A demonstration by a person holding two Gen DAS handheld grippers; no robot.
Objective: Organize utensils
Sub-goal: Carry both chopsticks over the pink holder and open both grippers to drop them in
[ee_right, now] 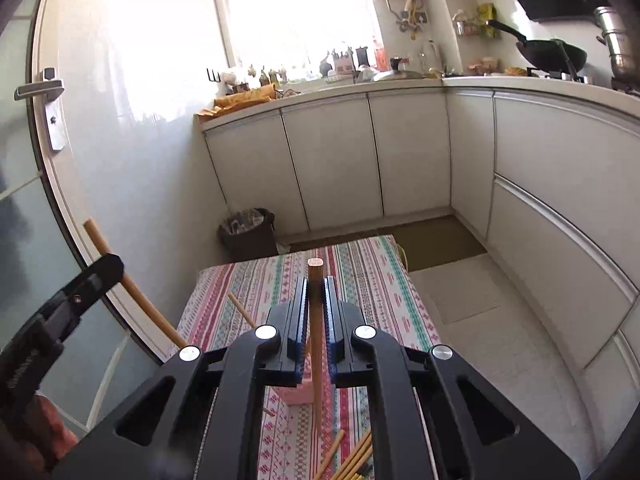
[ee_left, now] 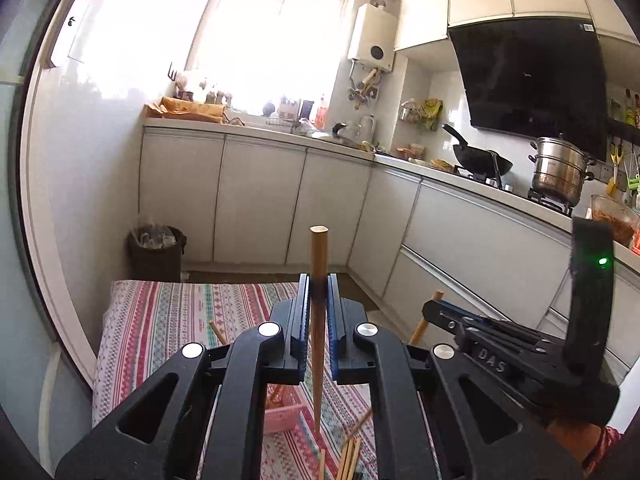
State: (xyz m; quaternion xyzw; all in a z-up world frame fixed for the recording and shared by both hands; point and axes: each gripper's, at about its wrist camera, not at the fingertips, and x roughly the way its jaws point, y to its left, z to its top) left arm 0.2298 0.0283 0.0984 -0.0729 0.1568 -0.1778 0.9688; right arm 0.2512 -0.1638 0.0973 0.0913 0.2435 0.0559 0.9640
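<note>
Left gripper (ee_left: 319, 292): I clamp one chopstick (ee_left: 319, 264).
Right gripper (ee_right: 316, 292): clamps a second chopstick (ee_right: 315, 320).
Advice: lower both tip-first into pink holder (ee_right: 298, 394).

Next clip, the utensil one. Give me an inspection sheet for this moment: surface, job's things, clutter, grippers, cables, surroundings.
Surface: small table under a striped patterned cloth.
Job's things: loose chopsticks lying at the near edge; pink holder on the cloth with a stick leaning in it.
Clutter: nothing seen on the table.
Grippers: left gripper shut on one chopstick; right gripper shut on another chopstick, both held upright.
Cables: nothing seen.
Surroundings: kitchen cabinets, bin, wok and steel pot on the stove.
</note>
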